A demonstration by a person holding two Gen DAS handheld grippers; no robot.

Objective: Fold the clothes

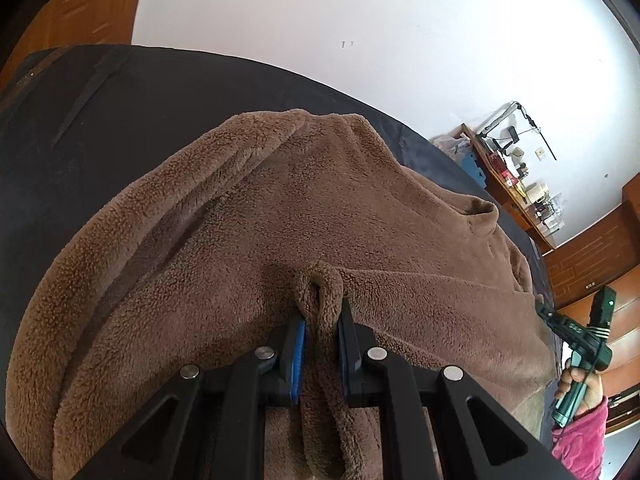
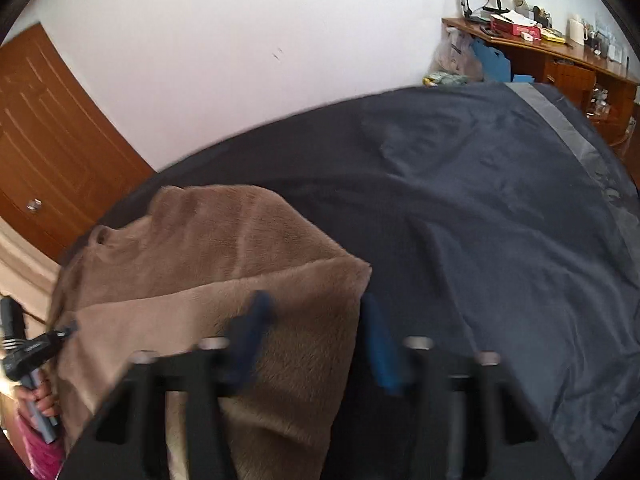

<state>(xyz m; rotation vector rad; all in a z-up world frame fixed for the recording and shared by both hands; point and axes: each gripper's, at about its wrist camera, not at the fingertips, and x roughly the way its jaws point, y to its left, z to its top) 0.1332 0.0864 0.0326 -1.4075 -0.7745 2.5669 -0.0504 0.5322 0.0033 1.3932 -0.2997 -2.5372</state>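
Left gripper pinches the brown fleece — right gripper fingers wide, empty.

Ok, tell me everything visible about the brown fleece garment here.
The brown fleece garment is plush, with a stand-up collar. It lies partly folded on the dark bed cover, one layer turned over another. The left claw is shut on a pinched ridge of it; the right claw hangs open over its edge.

One brown fleece garment, one dark bedcover, two grippers, one wooden door
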